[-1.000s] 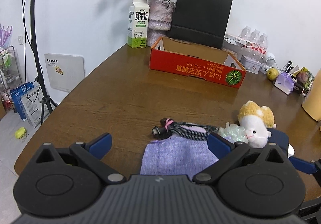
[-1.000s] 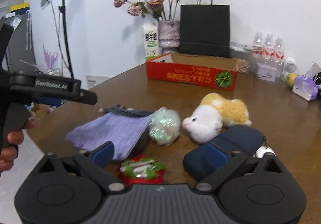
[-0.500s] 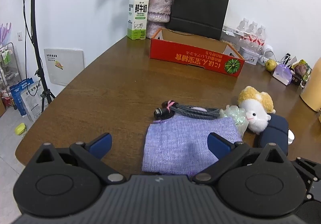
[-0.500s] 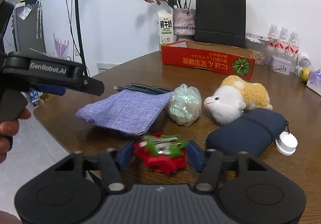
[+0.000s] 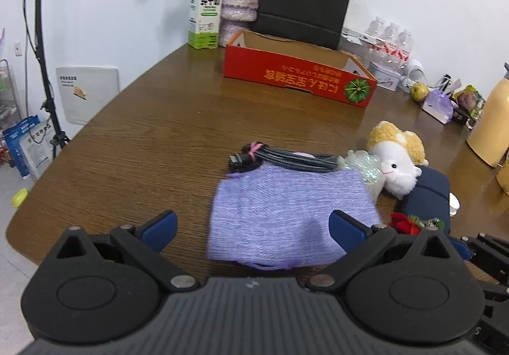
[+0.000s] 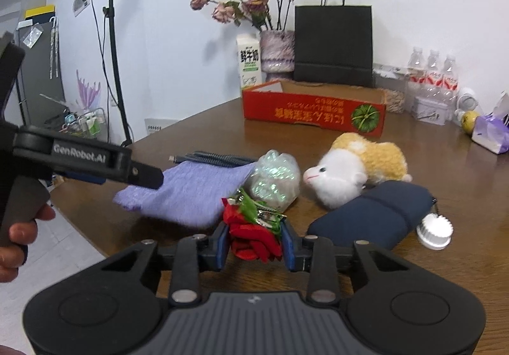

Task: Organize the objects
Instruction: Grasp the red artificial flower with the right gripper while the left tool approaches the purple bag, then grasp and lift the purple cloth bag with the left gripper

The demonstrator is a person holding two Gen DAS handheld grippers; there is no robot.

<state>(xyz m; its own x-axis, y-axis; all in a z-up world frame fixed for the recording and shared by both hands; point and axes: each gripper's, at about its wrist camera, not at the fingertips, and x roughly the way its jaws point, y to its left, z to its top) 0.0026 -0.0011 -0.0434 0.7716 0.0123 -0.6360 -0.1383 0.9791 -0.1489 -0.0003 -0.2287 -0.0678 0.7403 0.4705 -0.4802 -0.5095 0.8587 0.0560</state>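
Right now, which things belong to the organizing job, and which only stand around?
Job: red flower clip in right jaws, purple cloth, cable, plush toy, navy pouch, red box.

Around: milk carton, black bag, water bottles.

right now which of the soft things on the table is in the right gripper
The red fabric flower with green leaves, clamped in the right gripper; the purple knitted cloth and white-and-yellow plush toy lie free.
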